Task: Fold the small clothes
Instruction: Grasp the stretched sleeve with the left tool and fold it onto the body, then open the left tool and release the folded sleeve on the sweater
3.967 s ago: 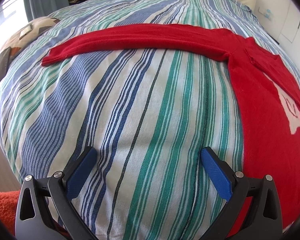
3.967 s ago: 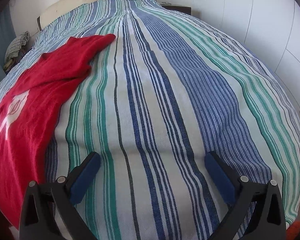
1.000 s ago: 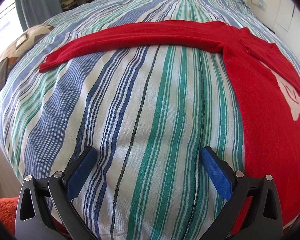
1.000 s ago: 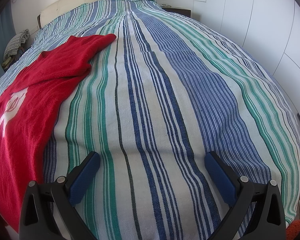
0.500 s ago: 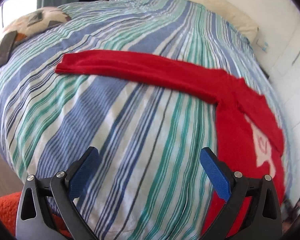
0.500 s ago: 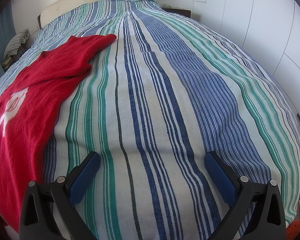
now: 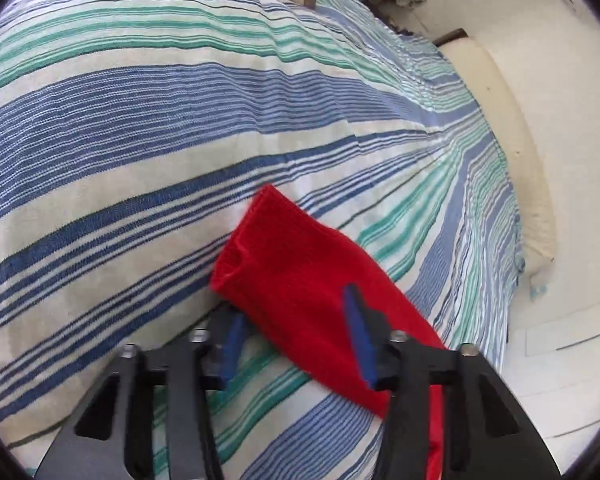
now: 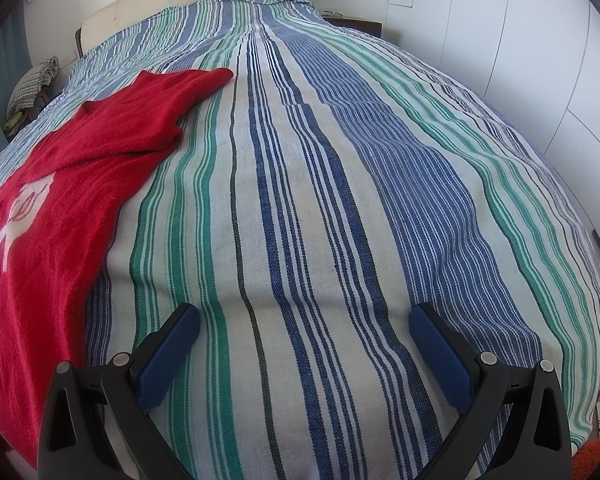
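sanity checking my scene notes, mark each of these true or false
1. The sleeve end of the red sweater lies between the jaws of the left hand-held gripper. True.
2. The right hand-held gripper holds the sweater. False: it is open and empty over the bedspread, and the sweater lies off to the left in its view.
3. The bedspread is plain white. False: it has blue and green stripes on a pale ground.
4. The sweater has a white design on its body. True.
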{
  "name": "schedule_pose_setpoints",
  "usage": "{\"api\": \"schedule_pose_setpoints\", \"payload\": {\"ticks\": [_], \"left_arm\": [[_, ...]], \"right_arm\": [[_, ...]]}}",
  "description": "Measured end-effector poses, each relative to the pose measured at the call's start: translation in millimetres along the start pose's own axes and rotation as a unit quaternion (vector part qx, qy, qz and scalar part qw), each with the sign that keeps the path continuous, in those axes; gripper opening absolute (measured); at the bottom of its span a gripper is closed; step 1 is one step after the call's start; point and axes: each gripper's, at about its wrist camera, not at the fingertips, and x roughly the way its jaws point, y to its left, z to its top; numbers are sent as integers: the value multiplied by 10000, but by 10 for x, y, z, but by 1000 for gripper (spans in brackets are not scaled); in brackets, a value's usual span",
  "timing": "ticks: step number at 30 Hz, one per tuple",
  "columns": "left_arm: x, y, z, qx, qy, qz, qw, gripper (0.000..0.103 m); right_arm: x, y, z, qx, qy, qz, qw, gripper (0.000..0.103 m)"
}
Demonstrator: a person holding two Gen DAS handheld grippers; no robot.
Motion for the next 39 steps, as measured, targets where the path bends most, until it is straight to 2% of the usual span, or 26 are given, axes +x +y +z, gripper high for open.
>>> {"api": "schedule_pose_setpoints", "payload": {"ticks": [1,3,5,7,9,12,14,16,17,19,20,22,23,24,28,29,30,31,33,36,39], "left_arm": [[-14,-1,7,43,-79,146,9999,4],[-141,-138,11,323,-389,294,9983,3],[-302,-544,-55,999,-609,314,9926,3],[-446,-1166,-218,1919,-685,140,9789,3],[-616,-1875,-516,2814,-682,-267,9568,3],[-883,-2892,-1175,3928,-553,-1086,9115,3],[-973,-3428,-1681,4433,-339,-1621,8810,3],[-927,-3795,-2165,4752,141,-2066,8551,5],[-850,-3908,-2395,4871,421,-2163,8451,12],[-630,-3955,-2822,5055,964,-2074,8320,75],[-541,-3880,-2984,5088,1128,-2013,8294,83],[-442,-3605,-3152,5055,1371,-2012,8278,84],[-421,-3429,-3180,4991,1510,-1968,8303,84],[-397,-3251,-3166,4882,1586,-1875,8375,84],[-411,-2332,-2731,4292,1413,-1199,8840,84],[-431,-2117,-2603,4220,1326,-970,8916,84],[-491,-1919,-2547,4235,1235,-730,8945,84],[-505,-1773,-2461,4302,1138,-478,8943,84],[-539,-1561,-2369,4493,974,-159,8879,84],[-551,-1474,-2436,4749,991,-144,8743,84],[-344,-1662,-2619,5087,939,-123,8557,84]], "right_arm": [[3,-3,7,-3,0,-6,10000,103],[6,-7,14,-2,-4,-10,10000,103],[5,-4,11,-4,0,-7,10000,103],[7,1,12,-4,12,-5,10000,103],[13,-1,20,-4,28,-9,10000,103],[18,3,23,2,63,-15,10000,103],[22,2,36,7,96,-14,10000,103],[28,12,36,6,106,-14,9999,103],[31,9,43,4,111,-14,9999,103],[29,17,42,2,116,-15,9999,103],[29,17,42,3,116,-15,9999,103],[30,15,46,1,119,-12,9999,103],[31,23,42,-4,119,-6,9999,103],[32,19,41,-9,122,2,9999,103],[39,22,38,-33,137,10,9999,103],[40,26,40,-40,142,4,9999,103],[45,31,44,-45,147,-5,9999,103],[48,36,46,-49,151,-15,9999,103],[54,49,47,-53,150,-35,9999,103],[53,57,40,-51,130,-50,9999,103],[56,59,33,-52,95,-60,9999,103]]}}
